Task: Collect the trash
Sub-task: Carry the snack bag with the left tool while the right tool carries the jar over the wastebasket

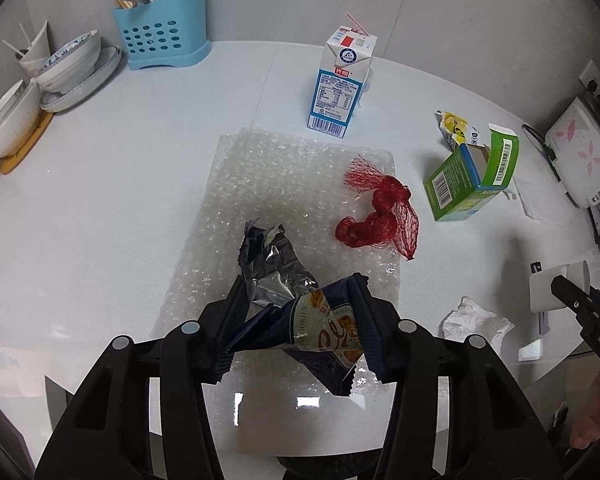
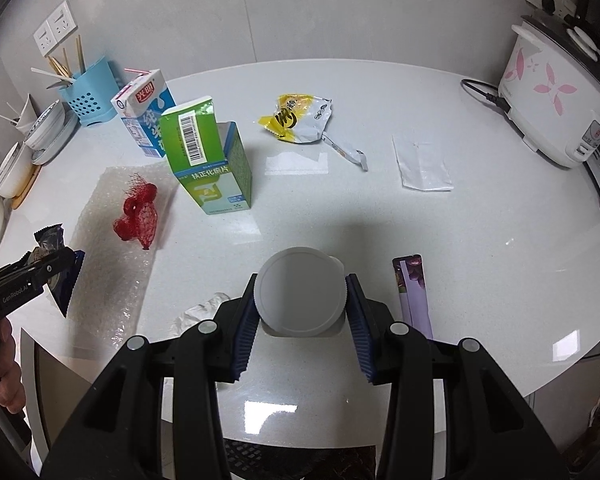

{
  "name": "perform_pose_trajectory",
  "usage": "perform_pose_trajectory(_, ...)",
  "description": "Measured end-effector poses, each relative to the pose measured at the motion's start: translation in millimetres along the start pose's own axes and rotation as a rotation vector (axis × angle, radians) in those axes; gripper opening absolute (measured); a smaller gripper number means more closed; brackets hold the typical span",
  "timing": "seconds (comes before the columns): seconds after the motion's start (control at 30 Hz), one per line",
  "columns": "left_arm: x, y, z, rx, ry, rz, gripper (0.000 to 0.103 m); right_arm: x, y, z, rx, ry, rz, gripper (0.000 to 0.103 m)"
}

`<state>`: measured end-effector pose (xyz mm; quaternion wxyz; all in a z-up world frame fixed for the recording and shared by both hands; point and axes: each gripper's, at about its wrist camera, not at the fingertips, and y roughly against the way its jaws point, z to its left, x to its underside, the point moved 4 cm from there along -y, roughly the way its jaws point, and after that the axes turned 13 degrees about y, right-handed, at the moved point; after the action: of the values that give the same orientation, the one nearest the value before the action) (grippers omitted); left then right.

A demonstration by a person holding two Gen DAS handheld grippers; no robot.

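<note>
Left fingers (image 1: 300,320) pinch a dark cookie wrapper (image 1: 324,332), right fingers (image 2: 300,308) clamp a white cup (image 2: 300,292).

Left hand-held gripper (image 1: 296,320) clamps a cookie wrapper (image 1: 324,332) above bubble wrap (image 1: 292,184).

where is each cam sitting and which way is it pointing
Left wrist: on the left gripper, looking steeply down its fingers at the cookie wrapper it clamps above the bubble wrap; the right gripper shows at right.
Right wrist: on the right gripper, looking down at the white cup it grips; the left gripper and a hand show at left.
Shared: red net, green box, milk carton.
</note>
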<state>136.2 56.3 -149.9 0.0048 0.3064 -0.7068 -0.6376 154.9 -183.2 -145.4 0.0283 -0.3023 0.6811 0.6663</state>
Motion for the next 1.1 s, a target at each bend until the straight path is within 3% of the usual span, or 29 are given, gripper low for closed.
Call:
perform_pose_trajectory(0.77, 40, 80, -1, 0.086, -0.047, -0.081, 0.05, 16, 63, 25, 0.01, 0.027, -0.095, 0.04)
perform_pose_trajectory(1.1, 75, 105, 1, 0.117, -0.062, -0.085, 0.05, 39, 90, 36, 0.014, 0.02, -0.124, 0.04)
